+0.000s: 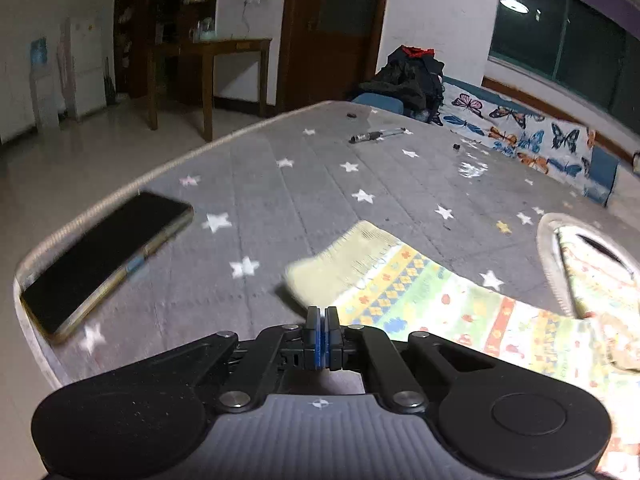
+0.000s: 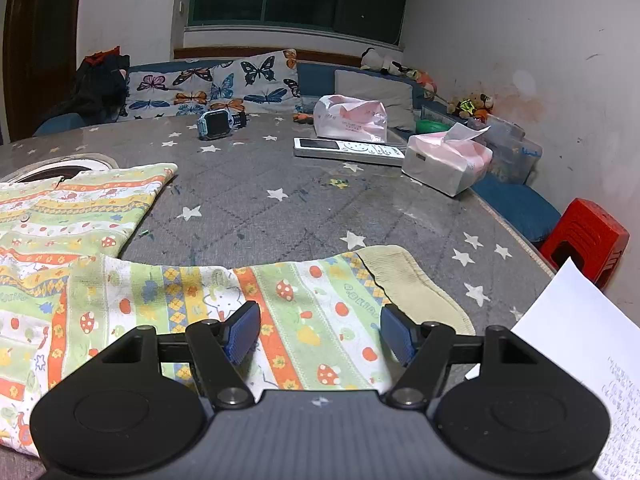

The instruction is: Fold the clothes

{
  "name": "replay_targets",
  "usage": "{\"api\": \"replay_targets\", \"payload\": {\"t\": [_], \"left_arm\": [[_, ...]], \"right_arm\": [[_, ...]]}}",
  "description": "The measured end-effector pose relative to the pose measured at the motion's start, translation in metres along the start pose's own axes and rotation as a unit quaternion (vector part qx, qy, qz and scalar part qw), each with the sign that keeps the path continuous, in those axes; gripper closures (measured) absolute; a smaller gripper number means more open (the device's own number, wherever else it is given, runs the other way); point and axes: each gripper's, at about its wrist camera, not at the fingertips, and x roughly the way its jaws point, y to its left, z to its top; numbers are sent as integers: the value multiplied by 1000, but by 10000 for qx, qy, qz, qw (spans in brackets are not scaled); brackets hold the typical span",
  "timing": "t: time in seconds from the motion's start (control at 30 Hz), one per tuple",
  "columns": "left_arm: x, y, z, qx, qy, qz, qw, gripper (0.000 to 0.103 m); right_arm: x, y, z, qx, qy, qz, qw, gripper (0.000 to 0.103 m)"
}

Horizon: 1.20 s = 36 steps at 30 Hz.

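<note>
A child's long-sleeved top with mushroom and flower stripes lies on the grey star-patterned table (image 2: 304, 208). In the left wrist view its sleeve (image 1: 420, 292) runs in from the right and ends in a beige ribbed cuff (image 1: 344, 260), which casts a shadow as if slightly raised. My left gripper (image 1: 321, 314) is shut, blue pads together, with the tips at the sleeve's near edge just below the cuff. In the right wrist view the other sleeve (image 2: 316, 300) lies flat with its cuff (image 2: 412, 280) to the right. My right gripper (image 2: 320, 332) stands open over it, the pads not pressing the cloth.
A black phone (image 1: 108, 256) lies near the table's left edge, with a pen (image 1: 376, 135) farther back. A remote (image 2: 348, 148), a tissue box (image 2: 444, 164), a pink bag (image 2: 352, 118) and a blue watch (image 2: 218, 122) sit at the back. A written sheet (image 2: 580, 360) lies front right by a red stool (image 2: 584, 236).
</note>
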Motion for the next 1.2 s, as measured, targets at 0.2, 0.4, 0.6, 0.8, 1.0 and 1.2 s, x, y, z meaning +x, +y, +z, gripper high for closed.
{"api": "replay_targets", "payload": {"t": [0.2, 0.4, 0.6, 0.8, 1.0, 1.2], "left_arm": [[13, -6, 9, 242, 21, 98, 9997, 101], [-11, -29, 14, 419, -109, -306, 9986, 100], [-42, -86, 6, 969, 47, -1782, 9792, 100], [-48, -139, -17, 1577, 302, -2616, 9517, 99], [-41, -157, -40, 1889, 568, -2791, 9398, 99], [-38, -157, -47, 2050, 621, -2767, 9368, 99]], "right_arm": [[-2, 1, -2, -12, -6, 49, 10000, 33], [-15, 4, -4, -80, -32, 198, 9998, 33], [-36, 29, -3, -343, -175, 681, 9969, 33], [-54, 62, -5, -586, -243, 1382, 9884, 33], [-58, 81, -18, -795, -156, 1587, 9840, 33], [-59, 74, -27, -704, -40, 1655, 9837, 33]]}}
